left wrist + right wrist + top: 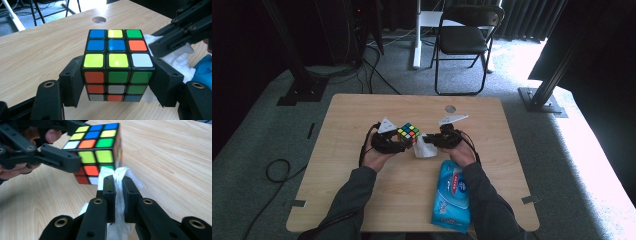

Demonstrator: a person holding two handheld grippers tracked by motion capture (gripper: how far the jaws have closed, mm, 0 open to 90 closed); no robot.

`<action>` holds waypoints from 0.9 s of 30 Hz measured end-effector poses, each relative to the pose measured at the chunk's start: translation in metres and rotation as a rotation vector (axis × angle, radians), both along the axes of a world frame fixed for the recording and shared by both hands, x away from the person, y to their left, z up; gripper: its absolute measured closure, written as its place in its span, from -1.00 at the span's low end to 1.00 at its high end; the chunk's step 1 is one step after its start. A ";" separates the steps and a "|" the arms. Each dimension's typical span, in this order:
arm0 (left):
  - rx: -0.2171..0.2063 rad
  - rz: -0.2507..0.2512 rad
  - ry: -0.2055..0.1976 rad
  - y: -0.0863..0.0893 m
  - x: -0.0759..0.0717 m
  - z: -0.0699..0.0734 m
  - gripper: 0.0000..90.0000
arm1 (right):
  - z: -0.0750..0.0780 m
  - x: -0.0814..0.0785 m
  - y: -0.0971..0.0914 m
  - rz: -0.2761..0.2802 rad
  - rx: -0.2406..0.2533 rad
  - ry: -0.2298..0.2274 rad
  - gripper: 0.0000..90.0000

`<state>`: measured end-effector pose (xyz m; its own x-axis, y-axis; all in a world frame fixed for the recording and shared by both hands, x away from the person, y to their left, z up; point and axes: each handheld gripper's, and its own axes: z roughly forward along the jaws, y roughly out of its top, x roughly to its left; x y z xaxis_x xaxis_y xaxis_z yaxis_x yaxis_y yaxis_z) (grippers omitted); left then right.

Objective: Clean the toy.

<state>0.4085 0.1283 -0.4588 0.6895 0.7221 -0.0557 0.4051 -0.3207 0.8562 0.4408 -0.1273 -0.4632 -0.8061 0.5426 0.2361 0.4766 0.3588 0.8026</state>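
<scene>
Left gripper [117, 82] clamps the puzzle cube [117, 65] just above the table [362, 107], right gripper [119, 182] pinches a white wipe [120, 176] vs. its side: wiping looks underway, other faces prob. left, wipe pack [452, 195] nearby.

Each black hand-held gripper [412, 142] has brass-ringed screw holes and a grey three-cornered plate. Grey sleeves [354, 192] cover both forearms.

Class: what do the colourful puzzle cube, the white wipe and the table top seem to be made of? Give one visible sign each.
Colourful puzzle cube: likely hard black plastic with glossy coloured tiles that reflect light. White wipe: thin soft fabric or paper, crumpled into folds. Table top: pale wood or wood-look laminate, matte, showing grain lines.
</scene>
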 end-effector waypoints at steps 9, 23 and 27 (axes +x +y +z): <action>-0.024 0.000 -0.012 0.004 -0.004 0.007 -0.24 | -0.003 0.005 -0.007 -0.039 0.048 0.049 0.85; -0.037 -0.012 -0.035 0.000 -0.005 0.019 -0.24 | -0.009 0.007 -0.004 0.000 0.102 0.104 0.85; -0.038 -0.010 -0.038 0.000 -0.005 0.021 -0.23 | -0.010 0.005 -0.001 0.016 0.092 0.100 0.85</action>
